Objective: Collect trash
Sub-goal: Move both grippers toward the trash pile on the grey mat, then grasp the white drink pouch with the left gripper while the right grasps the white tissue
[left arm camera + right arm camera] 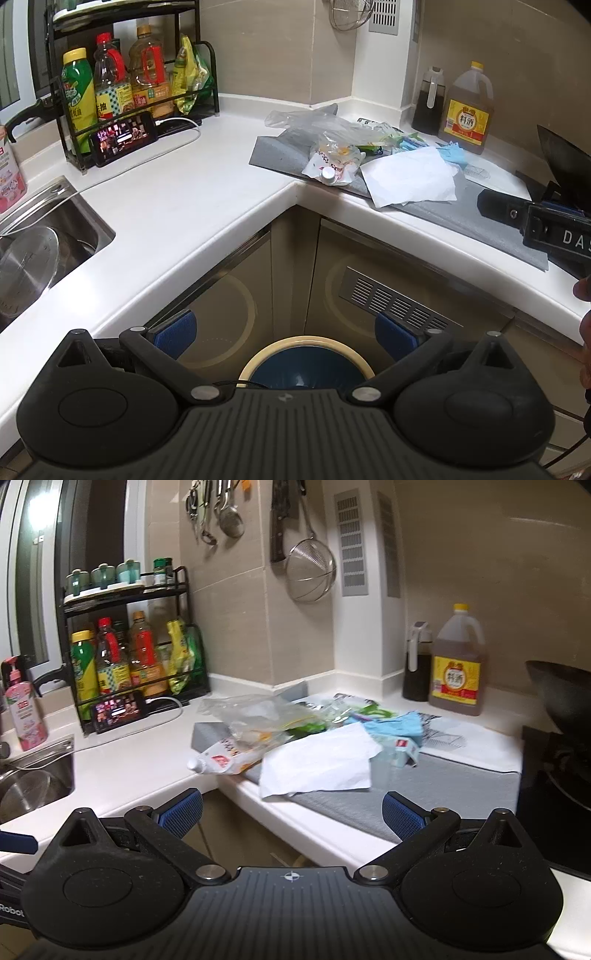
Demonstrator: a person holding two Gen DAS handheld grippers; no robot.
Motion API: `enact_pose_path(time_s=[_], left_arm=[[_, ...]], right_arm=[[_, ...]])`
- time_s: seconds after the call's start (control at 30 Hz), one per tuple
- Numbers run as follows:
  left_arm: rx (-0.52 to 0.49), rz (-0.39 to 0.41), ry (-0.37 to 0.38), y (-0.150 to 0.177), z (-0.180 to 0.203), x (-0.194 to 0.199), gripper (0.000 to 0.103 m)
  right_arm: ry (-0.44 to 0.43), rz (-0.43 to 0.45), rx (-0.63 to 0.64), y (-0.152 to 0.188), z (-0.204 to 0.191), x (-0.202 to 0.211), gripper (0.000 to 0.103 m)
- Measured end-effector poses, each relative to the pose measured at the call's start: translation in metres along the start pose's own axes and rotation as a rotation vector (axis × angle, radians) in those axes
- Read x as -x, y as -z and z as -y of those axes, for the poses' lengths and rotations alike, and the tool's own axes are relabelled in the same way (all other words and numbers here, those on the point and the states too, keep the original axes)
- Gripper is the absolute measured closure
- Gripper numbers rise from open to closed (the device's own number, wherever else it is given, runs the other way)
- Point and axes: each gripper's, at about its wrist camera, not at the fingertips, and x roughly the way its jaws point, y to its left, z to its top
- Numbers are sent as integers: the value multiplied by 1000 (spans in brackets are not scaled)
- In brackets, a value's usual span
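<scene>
A pile of trash, a white paper sheet [317, 764], spouted pouch [221, 762] and clear plastic bags [255, 710], lies on a grey mat [443, 786] at the counter corner. Below the mat on the floor stands the bin [306, 360]. Both the left gripper [291, 330] and right gripper [291, 810] are spread wide and empty; light sheets could slide off the edge beside the bin

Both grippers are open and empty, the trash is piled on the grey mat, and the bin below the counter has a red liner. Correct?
Not quite: the left wrist view shows the bin has a blue liner, not red. The rest holds.
</scene>
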Motion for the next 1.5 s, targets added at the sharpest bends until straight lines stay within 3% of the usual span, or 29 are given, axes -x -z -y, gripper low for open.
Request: enact_pose_path(time_s=[0.83, 1.2, 1.33, 1.5], left_arm=[[17, -2, -14, -1, -8, -7, 0], [44, -11, -65, -10, -25, -21, 0], [63, -11, -72, -18, -32, -28, 0], [64, -13, -75, -34, -32, -48, 0]], right_arm=[[-25, -38, -75, -1, 10, -17, 0], [-32, -69, -304, -10, 46, -84, 0], [-6, -6, -292, -20, 54, -112, 0], [-12, 0, -271, -29, 58, -147, 0]])
